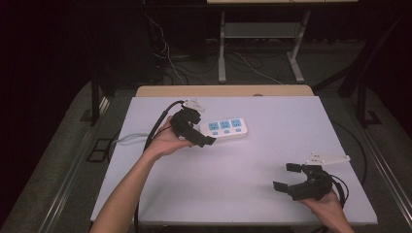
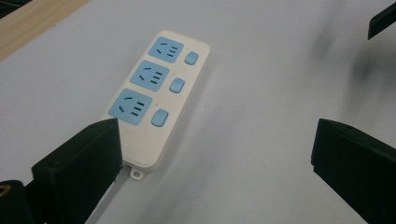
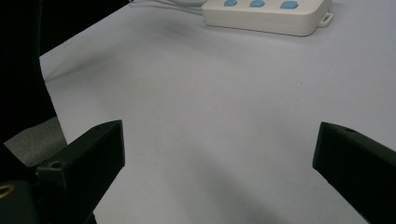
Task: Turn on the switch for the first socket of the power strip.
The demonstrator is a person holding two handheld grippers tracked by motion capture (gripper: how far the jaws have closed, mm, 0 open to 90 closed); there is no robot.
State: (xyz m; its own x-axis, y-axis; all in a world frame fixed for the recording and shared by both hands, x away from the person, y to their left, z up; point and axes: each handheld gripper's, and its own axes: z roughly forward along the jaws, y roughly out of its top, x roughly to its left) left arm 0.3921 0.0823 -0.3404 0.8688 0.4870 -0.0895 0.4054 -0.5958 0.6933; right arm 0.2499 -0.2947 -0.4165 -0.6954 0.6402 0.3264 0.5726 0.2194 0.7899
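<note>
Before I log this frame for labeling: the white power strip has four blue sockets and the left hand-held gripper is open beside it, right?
Not quite: the power strip has three blue sockets, each with a blue button, as the left gripper view shows. The left hand-held gripper is indeed open beside it.

Both grippers are black with blocky jaws, trailing black cables; forearms bare.

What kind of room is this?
Probably a lab or workshop set up for recording: a white table holding one power strip, loose cables on the floor behind, and dark surroundings.
</note>
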